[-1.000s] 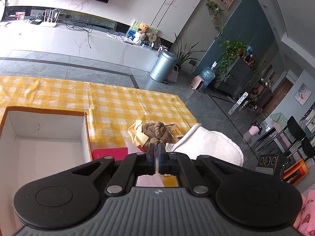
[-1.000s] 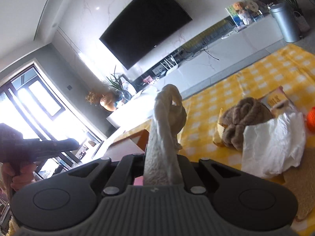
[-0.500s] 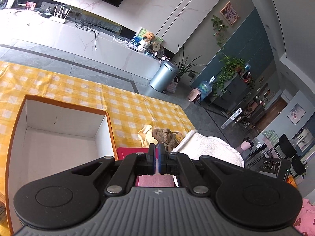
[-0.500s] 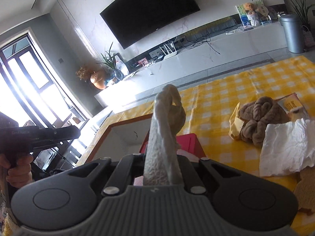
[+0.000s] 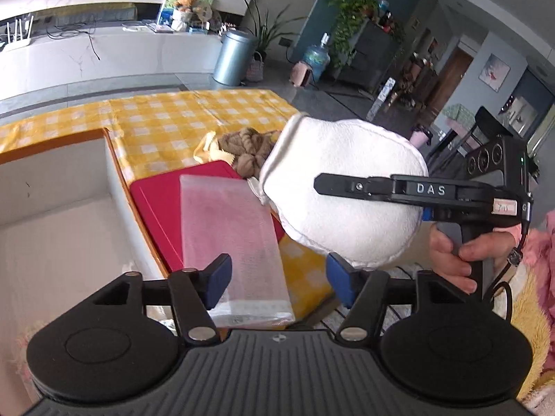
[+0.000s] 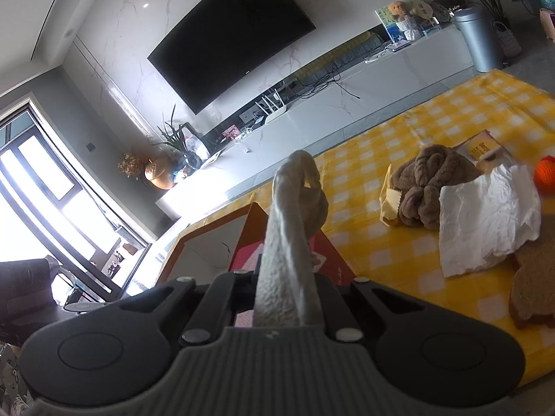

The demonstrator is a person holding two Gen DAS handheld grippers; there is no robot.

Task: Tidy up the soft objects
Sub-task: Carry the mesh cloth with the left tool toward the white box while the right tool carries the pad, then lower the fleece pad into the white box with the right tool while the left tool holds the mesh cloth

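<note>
Since a second ago our left gripper has sprung wide, gripping nothing. From left: white box, pink pouch, then white plush pad pinched in our right gripper. We should carry it over the box rim before releasing.

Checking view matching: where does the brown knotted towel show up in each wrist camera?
Left wrist: brown knotted towel sits at centre, partly hidden behind the white plush pad.
Right wrist: brown knotted towel lies right of centre on the yellow checked cloth.
Shared landmark: the silver bin.
</note>
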